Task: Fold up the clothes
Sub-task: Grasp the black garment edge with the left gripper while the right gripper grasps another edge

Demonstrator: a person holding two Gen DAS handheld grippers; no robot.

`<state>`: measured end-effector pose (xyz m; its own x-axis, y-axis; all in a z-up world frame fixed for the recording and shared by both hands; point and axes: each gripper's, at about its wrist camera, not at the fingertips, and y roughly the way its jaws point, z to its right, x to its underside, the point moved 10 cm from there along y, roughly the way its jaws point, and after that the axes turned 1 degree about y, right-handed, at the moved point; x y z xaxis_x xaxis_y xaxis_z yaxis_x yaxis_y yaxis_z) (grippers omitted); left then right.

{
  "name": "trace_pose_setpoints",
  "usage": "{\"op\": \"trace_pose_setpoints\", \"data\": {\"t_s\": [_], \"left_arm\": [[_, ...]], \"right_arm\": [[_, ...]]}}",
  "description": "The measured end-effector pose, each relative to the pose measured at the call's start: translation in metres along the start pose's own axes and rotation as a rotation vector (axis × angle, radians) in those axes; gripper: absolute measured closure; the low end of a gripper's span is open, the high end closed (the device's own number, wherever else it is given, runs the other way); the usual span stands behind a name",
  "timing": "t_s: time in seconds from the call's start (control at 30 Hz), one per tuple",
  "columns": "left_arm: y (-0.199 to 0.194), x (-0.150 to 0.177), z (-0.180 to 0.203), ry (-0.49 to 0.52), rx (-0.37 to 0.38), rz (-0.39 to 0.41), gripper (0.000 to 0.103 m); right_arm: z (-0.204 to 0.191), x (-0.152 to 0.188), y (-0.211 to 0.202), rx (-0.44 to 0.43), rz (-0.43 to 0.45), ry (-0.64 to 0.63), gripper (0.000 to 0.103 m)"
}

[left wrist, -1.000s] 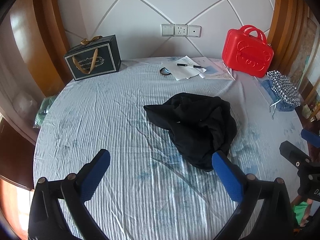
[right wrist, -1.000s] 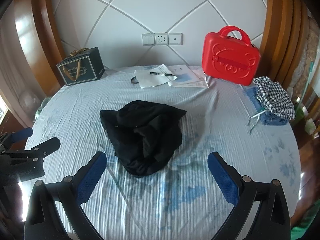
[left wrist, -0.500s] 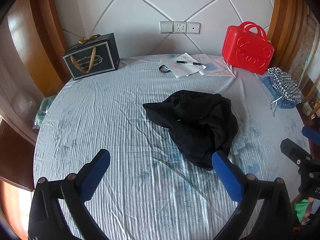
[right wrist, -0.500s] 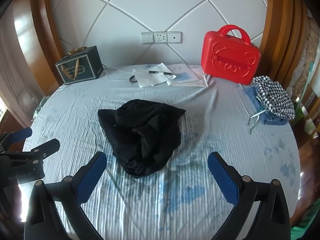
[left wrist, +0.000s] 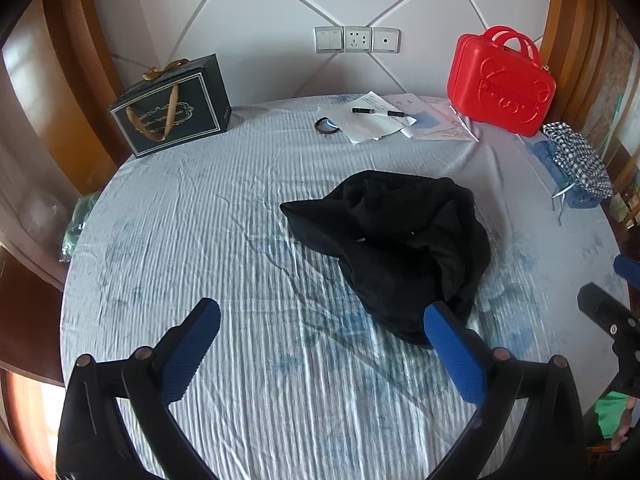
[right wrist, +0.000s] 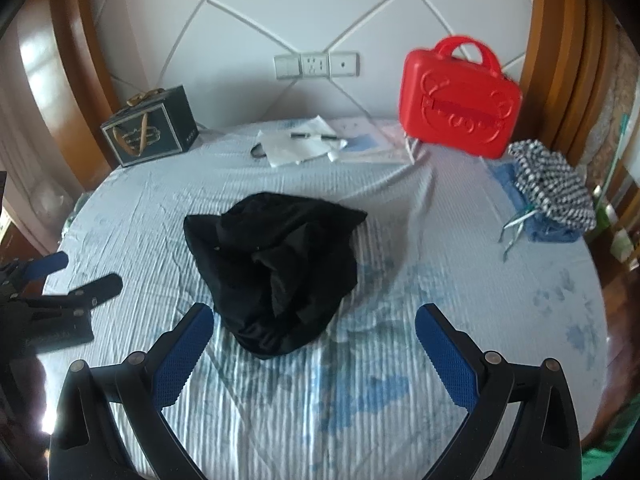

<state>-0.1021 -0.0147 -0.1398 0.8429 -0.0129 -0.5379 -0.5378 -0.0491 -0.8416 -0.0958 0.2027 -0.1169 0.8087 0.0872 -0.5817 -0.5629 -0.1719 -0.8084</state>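
A crumpled black garment [left wrist: 400, 240] lies in a heap near the middle of the round table covered by a pale blue striped cloth [left wrist: 192, 240]; it also shows in the right wrist view [right wrist: 276, 268]. My left gripper [left wrist: 320, 344] is open and empty, held above the table's near side, its right finger in front of the heap's near edge. My right gripper [right wrist: 314, 344] is open and empty, just short of the heap. Each gripper shows at the edge of the other's view: the right one [left wrist: 616, 300], the left one [right wrist: 60, 280].
A dark gift bag [left wrist: 172, 116] stands at the back left. Papers with a pen [left wrist: 376, 120] lie at the back middle. A red plastic case [left wrist: 500, 84] stands at the back right. Checked and blue folded clothes [left wrist: 576, 164] lie at the right edge.
Both grippers have tilted and moved slightly toward the black garment, which now sits lower and closer in both views. The garment itself has not moved. Both grippers stay open.
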Motion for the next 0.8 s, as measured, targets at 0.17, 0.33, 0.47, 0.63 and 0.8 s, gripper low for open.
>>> {"op": "trace_pose_setpoints", "data": {"t_s": [0.17,0.33,0.47,0.63,0.8], "left_arm": [[0.059,-0.015,-0.002,0.028,-0.006,-0.037,0.000],[0.124,-0.029,0.004,0.055,0.006,-0.090,0.000],[0.158,-0.023,0.008,0.037,0.062,-0.148,0.008],[0.199,-0.017,0.012,0.015,0.133,-0.220,0.013],[0.219,-0.013,0.024,0.010,0.228,-0.273,0.068]], "right_arm": [[0.014,0.008,0.036,-0.066,-0.063,0.050,0.019],[0.028,0.012,0.082,-0.097,-0.143,0.090,0.020],[0.026,0.011,0.116,-0.108,-0.196,0.105,0.020],[0.005,0.005,0.161,-0.168,-0.267,0.095,0.018],[-0.022,0.007,0.201,-0.201,-0.321,0.052,0.027]]}}
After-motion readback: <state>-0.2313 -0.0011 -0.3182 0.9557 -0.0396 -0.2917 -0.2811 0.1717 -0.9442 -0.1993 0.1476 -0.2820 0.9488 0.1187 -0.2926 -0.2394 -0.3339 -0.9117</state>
